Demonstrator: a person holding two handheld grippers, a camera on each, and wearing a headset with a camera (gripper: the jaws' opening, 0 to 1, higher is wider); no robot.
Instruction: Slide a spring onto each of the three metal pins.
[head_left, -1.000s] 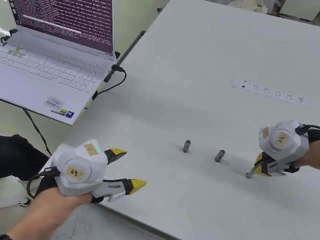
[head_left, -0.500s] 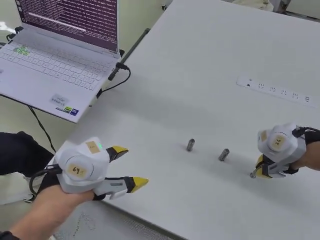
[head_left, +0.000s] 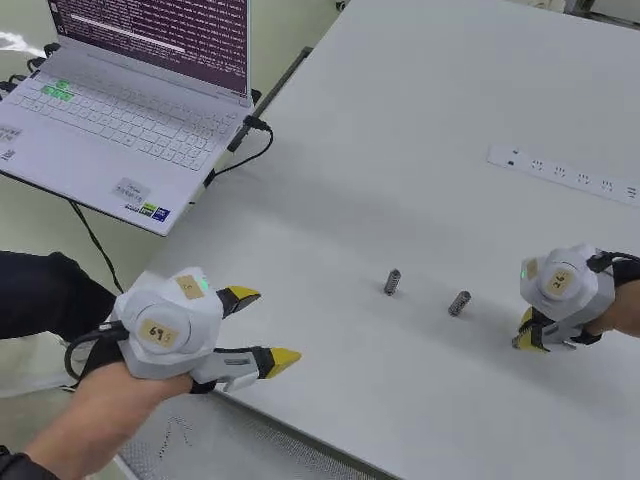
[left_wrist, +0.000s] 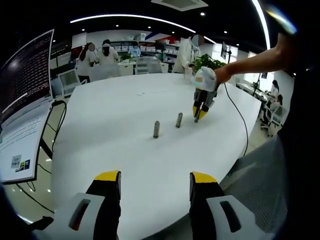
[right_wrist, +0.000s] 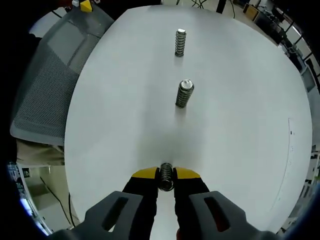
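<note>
1. Clenching a spring (right_wrist: 165, 180) between its yellow tips, the right gripper (right_wrist: 166, 173) points down at the table (head_left: 400, 130). The spring's end pokes out just past the tips.
2. Whether a pin runs inside that spring cannot be told, nor whether its end touches the tabletop.
3. Two pins stand upright on the table ahead of the right gripper, apart from each other, each with a spring around it.
4. The near pin (right_wrist: 183, 94) shows its round head above the coils. The far pin (right_wrist: 180, 42) stands beyond it, roughly in line with the jaws.
5. In the head view both pins stand mid-table, between the two grippers and nearer the right one.
6. The left gripper (left_wrist: 155, 181) is released, its jaws wide apart and grasping nothing. It hovers at the table's near edge, aimed toward the pins.
7. An open laptop (head_left: 130, 110) sits left of the table, with a cable (head_left: 240, 160) plugged into its side.
8. A power strip (head_left: 565, 172) lies on the table, well beyond the right gripper.
9. In the left gripper view, people (left_wrist: 95, 52) stand past the table's far end.
</note>
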